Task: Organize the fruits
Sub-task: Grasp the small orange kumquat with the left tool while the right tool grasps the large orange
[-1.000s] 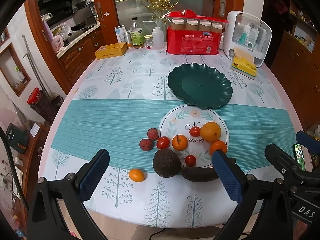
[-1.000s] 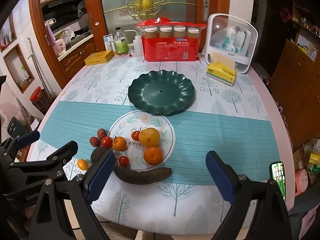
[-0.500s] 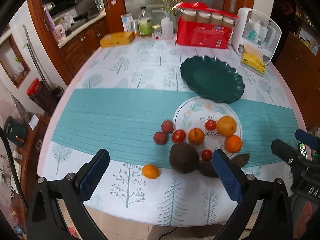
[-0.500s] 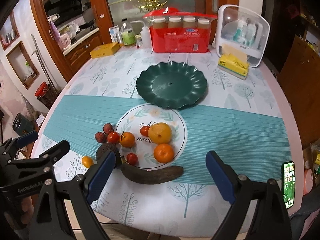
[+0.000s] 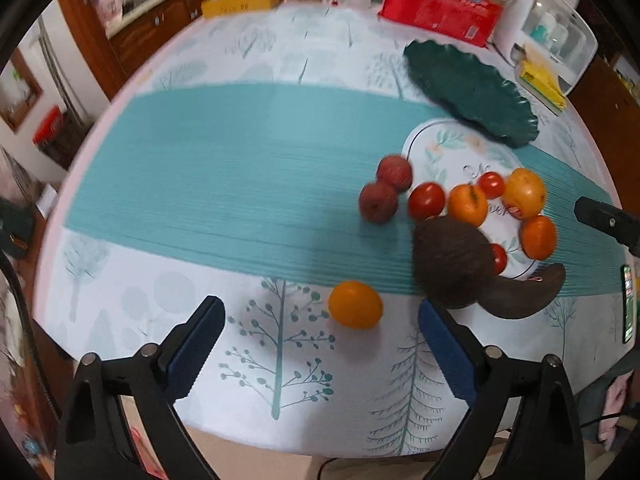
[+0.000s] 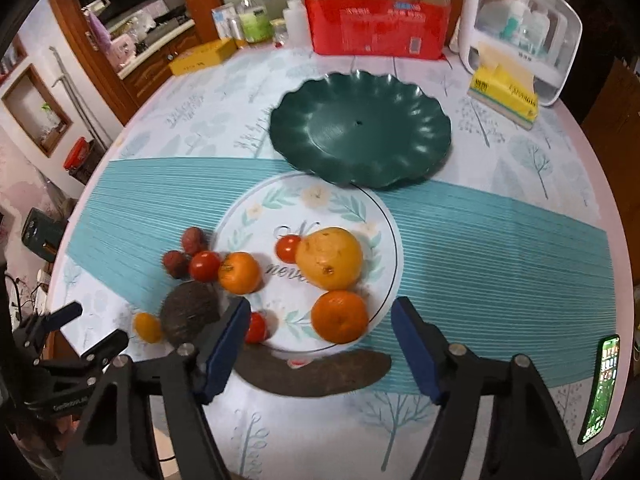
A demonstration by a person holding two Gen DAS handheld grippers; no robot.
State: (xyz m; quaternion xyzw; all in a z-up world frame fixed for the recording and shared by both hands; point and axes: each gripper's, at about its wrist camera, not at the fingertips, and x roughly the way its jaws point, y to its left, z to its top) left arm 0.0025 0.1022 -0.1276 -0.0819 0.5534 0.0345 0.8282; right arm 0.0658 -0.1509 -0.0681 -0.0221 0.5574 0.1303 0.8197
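Both grippers point steeply down at the near edge of the table (image 6: 520,168), and both sets of jaws are closing with nothing pressed between the pads yet.

The left gripper (image 5: 320,350) hangs over a small kumquat (image 5: 355,304) that sits alone on the white cloth, just short of the teal runner (image 5: 224,168). The kumquat lies slightly ahead of the gap between the jaws and a touch toward the right pad, so the gripper looks to need only a short push forward and down. It is nearly round, so no axis matters for the grip.

The right gripper (image 6: 320,344) straddles the orange (image 6: 339,315) at the near rim of the white plate (image 6: 384,216). The orange sits ahead of the pads, roughly centred in the gap. Close by its left pad are a small tomato (image 6: 256,327) and a dark avocado (image 6: 190,312), which could get nudged. A long brown fruit (image 6: 316,376) lies crosswise under the jaws, its length running along the table's near edge.

The green dish (image 6: 360,136) stands bare past the white plate, toward the far edge, and nearer the right gripper. I'd guess it is where the fruit is meant to go.
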